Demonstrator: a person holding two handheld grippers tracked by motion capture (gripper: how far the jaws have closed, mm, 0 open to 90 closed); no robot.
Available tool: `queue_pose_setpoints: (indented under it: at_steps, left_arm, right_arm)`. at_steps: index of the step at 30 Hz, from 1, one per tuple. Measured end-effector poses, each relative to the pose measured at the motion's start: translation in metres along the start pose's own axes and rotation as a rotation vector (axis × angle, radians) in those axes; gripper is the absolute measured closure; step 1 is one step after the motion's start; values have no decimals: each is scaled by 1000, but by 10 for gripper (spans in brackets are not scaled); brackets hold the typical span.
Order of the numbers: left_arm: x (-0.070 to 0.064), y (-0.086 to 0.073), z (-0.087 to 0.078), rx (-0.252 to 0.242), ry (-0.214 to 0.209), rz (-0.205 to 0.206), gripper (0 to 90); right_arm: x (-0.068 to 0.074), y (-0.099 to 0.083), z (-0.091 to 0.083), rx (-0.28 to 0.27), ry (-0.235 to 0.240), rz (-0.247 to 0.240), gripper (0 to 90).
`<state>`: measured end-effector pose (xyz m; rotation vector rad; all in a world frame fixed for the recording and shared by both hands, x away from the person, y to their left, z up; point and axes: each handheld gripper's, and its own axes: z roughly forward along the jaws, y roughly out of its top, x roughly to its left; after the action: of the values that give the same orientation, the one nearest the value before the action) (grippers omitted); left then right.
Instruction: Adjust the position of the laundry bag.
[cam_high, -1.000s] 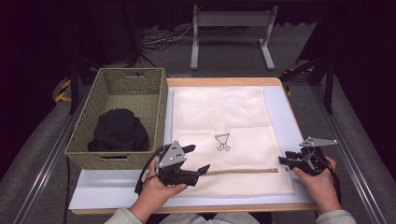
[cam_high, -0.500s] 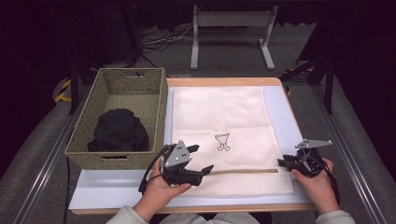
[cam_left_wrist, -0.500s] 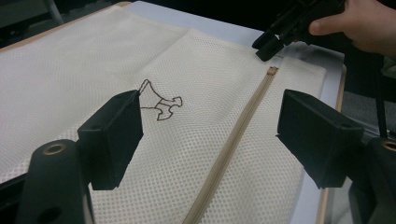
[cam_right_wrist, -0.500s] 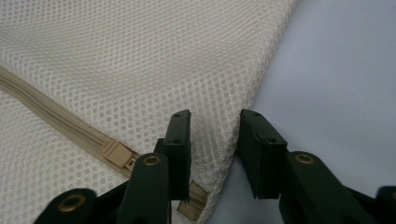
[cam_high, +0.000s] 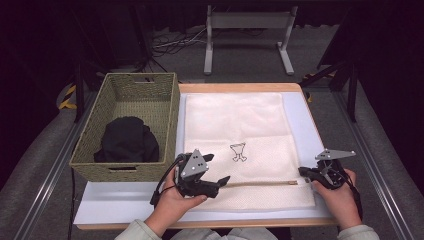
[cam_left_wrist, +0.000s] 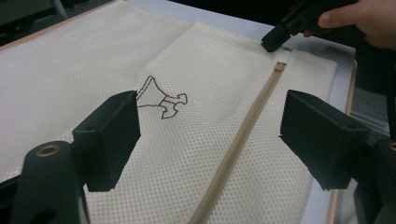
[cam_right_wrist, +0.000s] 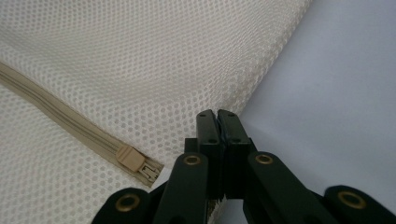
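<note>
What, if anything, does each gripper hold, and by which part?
The left gripper stands open above the mesh bag and holds nothing. The right gripper is shut at the bag's edge beside the zipper pull; whether it pinches mesh cannot be told.

Table (cam_high: 300, 110) with mesh bag (cam_high: 235, 125), wicker basket (cam_high: 100, 100).

mesh bag (cam_high: 235, 125): cream cloth netting, matt
zipper (cam_right_wrist: 56, 123): tan woven tape, plastic slider
basket (cam_high: 95, 162): rough woven wicker
</note>
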<state>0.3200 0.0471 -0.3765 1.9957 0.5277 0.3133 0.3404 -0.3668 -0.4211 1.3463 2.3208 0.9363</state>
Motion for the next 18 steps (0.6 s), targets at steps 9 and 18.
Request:
queue_pose_setpoints:
  at_steps: [9,18]
  left_arm:
    - [-11,15,22,31,-47,38,312]
    - [-25,27,50,13,-101,77,329]
  right_arm:
    - [1,9,-17,-74,69,54,888]
    - [1,15,-25,-123,106,76,887]
